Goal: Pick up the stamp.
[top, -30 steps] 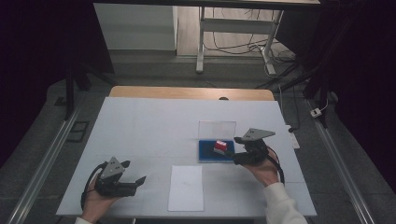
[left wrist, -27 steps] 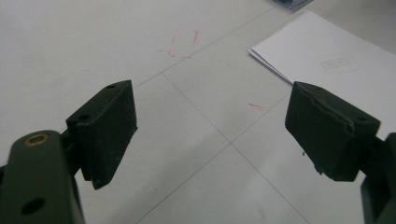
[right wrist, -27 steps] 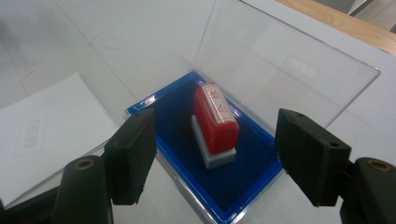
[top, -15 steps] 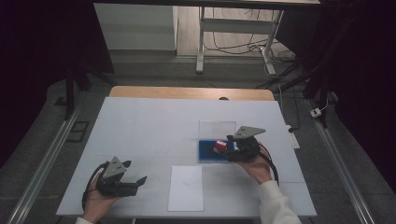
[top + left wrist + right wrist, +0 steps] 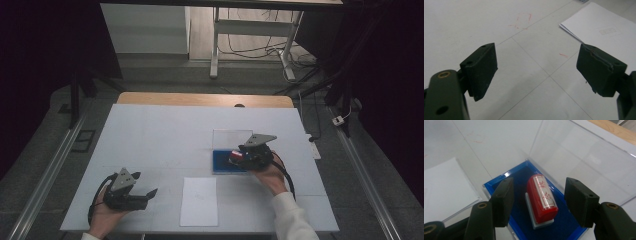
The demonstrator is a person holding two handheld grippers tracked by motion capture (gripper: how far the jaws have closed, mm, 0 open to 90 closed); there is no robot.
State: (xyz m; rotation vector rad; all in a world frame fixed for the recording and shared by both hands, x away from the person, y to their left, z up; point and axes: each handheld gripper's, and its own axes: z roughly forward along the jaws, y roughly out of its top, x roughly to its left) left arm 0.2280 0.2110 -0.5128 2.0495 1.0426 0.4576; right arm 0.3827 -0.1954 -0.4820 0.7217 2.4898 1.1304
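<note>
A red stamp [image 5: 541, 197] with a white base lies in a blue-lined box [image 5: 524, 173] whose clear lid [image 5: 579, 157] stands open behind it. My right gripper [image 5: 539, 200] is open, and its jaws straddle the stamp without touching it. From above, the right gripper [image 5: 250, 152] hovers over the blue box [image 5: 222, 162] at the table's right centre. My left gripper [image 5: 145, 195] rests near the front left edge, open with nothing between its jaws. The left gripper [image 5: 536, 67] looks onto bare white table.
A white sheet of paper [image 5: 199, 201] lies at the table's front centre, between the two hands, and the paper [image 5: 604, 27] reaches the upper right of the left gripper view. Faint red marks [image 5: 522, 21] dot the white table [image 5: 165, 135].
My right gripper has moved left and down over the blue box until its jaws straddle the stamp. The left gripper has stayed put.
</note>
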